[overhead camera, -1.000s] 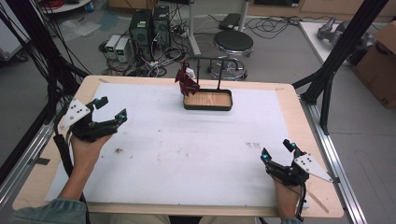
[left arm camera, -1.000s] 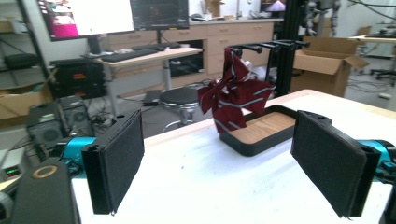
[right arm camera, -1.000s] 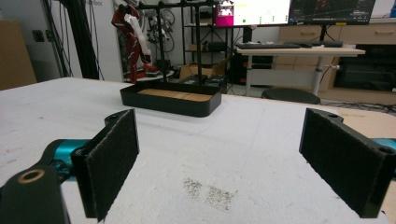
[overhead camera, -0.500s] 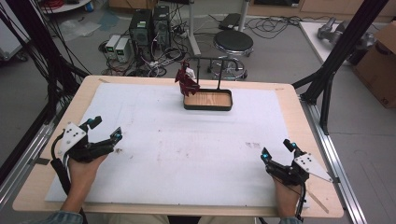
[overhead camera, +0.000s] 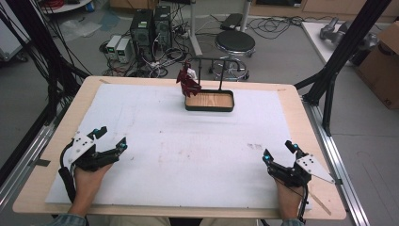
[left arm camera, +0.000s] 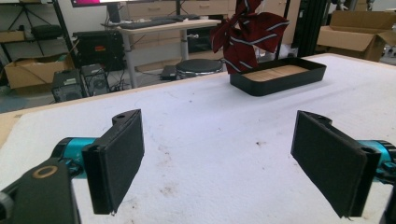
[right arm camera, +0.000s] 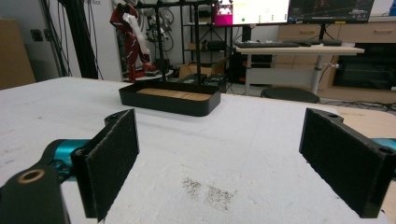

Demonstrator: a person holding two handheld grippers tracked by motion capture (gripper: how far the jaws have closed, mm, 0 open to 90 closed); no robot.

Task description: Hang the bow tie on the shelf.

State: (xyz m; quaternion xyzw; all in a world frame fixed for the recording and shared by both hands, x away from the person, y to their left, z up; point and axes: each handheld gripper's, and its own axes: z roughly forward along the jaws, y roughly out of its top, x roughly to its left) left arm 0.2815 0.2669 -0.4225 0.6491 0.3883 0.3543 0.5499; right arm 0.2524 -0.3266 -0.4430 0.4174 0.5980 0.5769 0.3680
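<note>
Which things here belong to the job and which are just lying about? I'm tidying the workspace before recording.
Belongs to the job:
dark red striped tie hanging on the black rack
black tray
left gripper and right gripper, both open

Lying about:
round stool
computer towers
cardboard box

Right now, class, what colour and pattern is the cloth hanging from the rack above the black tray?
The knotted hanging cloth is dark red with thin pale diagonal stripes, clearest in the left gripper view.

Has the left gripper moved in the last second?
Yes. The left gripper has drawn back toward the table's near edge, farther from the black tray, which kept its place.
</note>
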